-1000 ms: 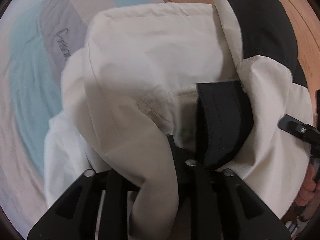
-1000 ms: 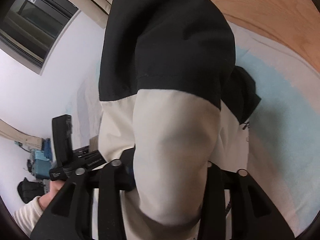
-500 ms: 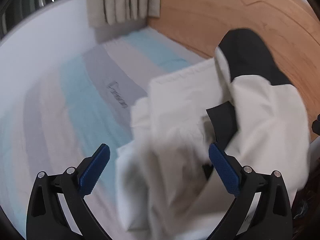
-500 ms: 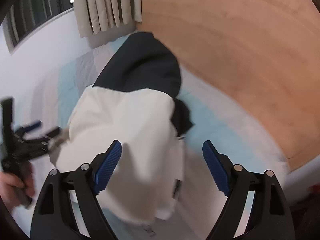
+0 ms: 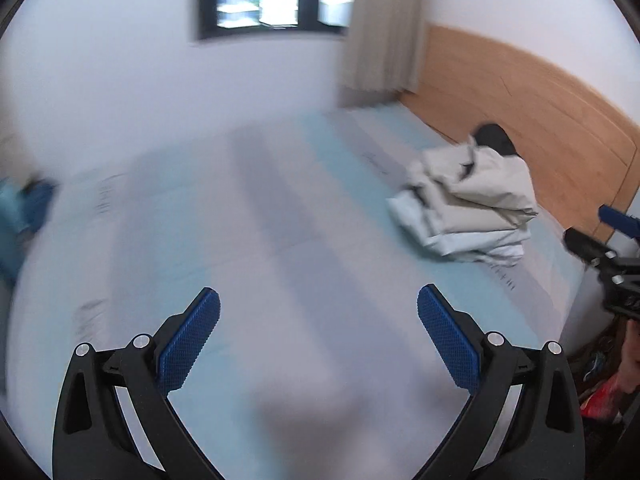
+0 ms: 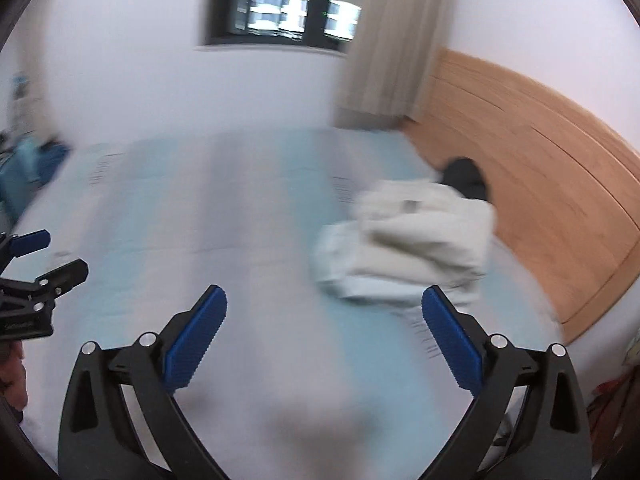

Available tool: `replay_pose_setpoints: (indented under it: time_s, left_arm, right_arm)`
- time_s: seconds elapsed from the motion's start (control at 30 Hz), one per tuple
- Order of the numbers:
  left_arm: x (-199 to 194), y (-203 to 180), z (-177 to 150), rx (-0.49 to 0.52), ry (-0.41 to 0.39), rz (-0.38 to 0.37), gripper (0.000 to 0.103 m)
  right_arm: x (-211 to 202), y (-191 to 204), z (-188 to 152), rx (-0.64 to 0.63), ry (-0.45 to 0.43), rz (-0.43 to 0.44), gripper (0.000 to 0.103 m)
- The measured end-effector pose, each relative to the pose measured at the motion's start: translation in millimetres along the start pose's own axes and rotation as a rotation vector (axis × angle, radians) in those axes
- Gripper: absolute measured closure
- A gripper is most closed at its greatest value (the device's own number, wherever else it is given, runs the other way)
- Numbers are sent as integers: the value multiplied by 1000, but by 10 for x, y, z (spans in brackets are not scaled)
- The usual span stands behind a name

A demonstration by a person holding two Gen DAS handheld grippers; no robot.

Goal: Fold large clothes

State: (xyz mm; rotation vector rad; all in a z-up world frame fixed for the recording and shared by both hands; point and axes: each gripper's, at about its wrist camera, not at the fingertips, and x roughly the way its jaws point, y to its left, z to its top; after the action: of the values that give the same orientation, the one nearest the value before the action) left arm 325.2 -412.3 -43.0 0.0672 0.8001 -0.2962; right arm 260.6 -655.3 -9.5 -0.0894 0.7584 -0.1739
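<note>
The left hand-held gripper (image 5: 319,305) has let go, and its blue pads (image 5: 188,344) stand far apart with only bed under them. The right hand-held gripper (image 6: 324,307) has let go too. Its jaws have just been opening, and there is no cloth between them.

The biggest thing is the bed (image 5: 248,240). It has a sheet with pale blue, grey and white stripes. A brown wooden headboard (image 5: 532,120) runs along its right side. A white wall is behind the bed, with a dark window (image 5: 276,0) and a beige curtain (image 5: 380,28) beside it.

The folded jacket (image 5: 476,196) lies on the bed, near the headboard and well apart from both grippers. It is cream with a black part at the far end. It sits in a lumpy pile, with pale layers showing at the bottom. From the right wrist camera the jacket (image 6: 416,236) looks blurry.

There are no boxes or baskets to see.

At the left edge something blue (image 5: 24,208) shows, too blurry to tell.
</note>
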Motion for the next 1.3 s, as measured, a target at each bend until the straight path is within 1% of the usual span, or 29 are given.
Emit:
replay_pose_setpoints:
  time_s: [0.03, 0.07, 0.1, 0.13, 0.17, 0.2, 0.23, 0.27, 0.33, 0.4, 0.47, 0.5, 0.53, 0.57, 0.6, 0.63, 0.7, 0.73, 0.77, 0.83, 0.9, 0.97, 1.0, 1.1, 1.2, 1.23, 1.3]
  left_arm:
    - [-305, 257, -204, -12, 12, 35, 6]
    - [-538, 464, -389, -21, 40, 52, 6]
    - [-744, 632, -557, -26, 68, 51, 6]
    - [-1026, 809, -755, -40, 74, 32, 6]
    - [-1191, 890, -858, -47, 71, 36, 6]
    - [-1385, 959, -984, -43, 82, 60, 6]
    - [-1554, 985, -1078, -34, 92, 82, 6]
    - [-1677, 998, -1142, -32, 94, 79, 6]
    - [-1919, 953, -1234, -33, 80, 60, 6]
    - [-2074, 816, -1298, -45, 66, 40, 6]
    - [-2114, 584, -1326, -31, 84, 48, 6]
    - [-2106, 439, -1325, -30, 93, 37, 6]
    - [-2135, 244, -1313, -21, 94, 18, 6]
    - [-2199, 120, -1334, -10, 85, 10, 6]
    - [-2237, -10, -1327, -4, 78, -8, 6]
    - [-2286, -137, -1313, -10, 73, -41, 6]
    - [-2391, -370, -1256, -41, 74, -95, 6]
    - [-2440, -443, -1244, -39, 68, -117, 6]
    - [-2502, -573, -1222, -18, 62, -140, 6]
    - [-2564, -758, -1200, 28, 61, -159, 6]
    - [-2629, -942, -1192, 81, 56, -144, 6]
    - [-2702, -1050, -1201, 107, 36, -136, 6]
    - [-2727, -1092, -1215, 114, 33, -140, 6]
    - [-2757, -1154, -1257, 112, 36, -151, 6]
    - [-2776, -1199, -1271, 94, 28, -171, 6]
    - [-2793, -1219, -1277, 96, 21, -165, 6]
    - [-2825, -1268, -1301, 102, 3, -146, 6]
  right_arm:
    - [-271, 351, -95, 1, -14, 9, 8]
    - [-478, 547, -202, 12, -23, 2, 8]
    - [-669, 707, -293, 35, -23, -16, 8]
    - [-934, 851, -432, 81, -12, -66, 8]
    - [-1007, 939, -439, 106, -11, -101, 8]
    - [-1276, 948, -562, 132, -33, -170, 8]
    - [-1425, 947, -621, 138, -52, -228, 8]
    - [-1583, 899, -675, 146, -61, -273, 8]
    - [-1850, 699, -776, 157, -50, -313, 8]
    - [-2054, 462, -845, 175, -34, -290, 8]
    - [-2228, 157, -918, 196, 8, -243, 8]
    - [-2278, 70, -949, 204, 15, -186, 8]
    - [-2390, -71, -977, 221, 20, -93, 8]
    - [-2474, -187, -1003, 241, 36, -54, 8]
    - [-2532, -288, -1014, 247, 51, -37, 8]
    - [-2650, -390, -1027, 245, 53, -45, 8]
    - [-2853, -485, -1039, 207, 45, -101, 8]
    - [-2970, -557, -1055, 199, 36, -120, 8]
    - [-3034, -608, -1071, 202, 37, -115, 8]
    - [-3159, -724, -1082, 215, 34, -106, 8]
    - [-3276, -756, -1119, 210, 26, -107, 8]
    - [-3338, -791, -1187, 207, 22, -131, 8]
    - [-3359, -826, -1225, 221, 13, -127, 8]
    - [-3421, -886, -1349, 262, -9, -131, 8]
    - [-3408, -934, -1449, 273, 0, -125, 8]
    - [-3393, -942, -1477, 271, -1, -117, 8]
    - [-3443, -935, -1528, 256, -8, -132, 8]
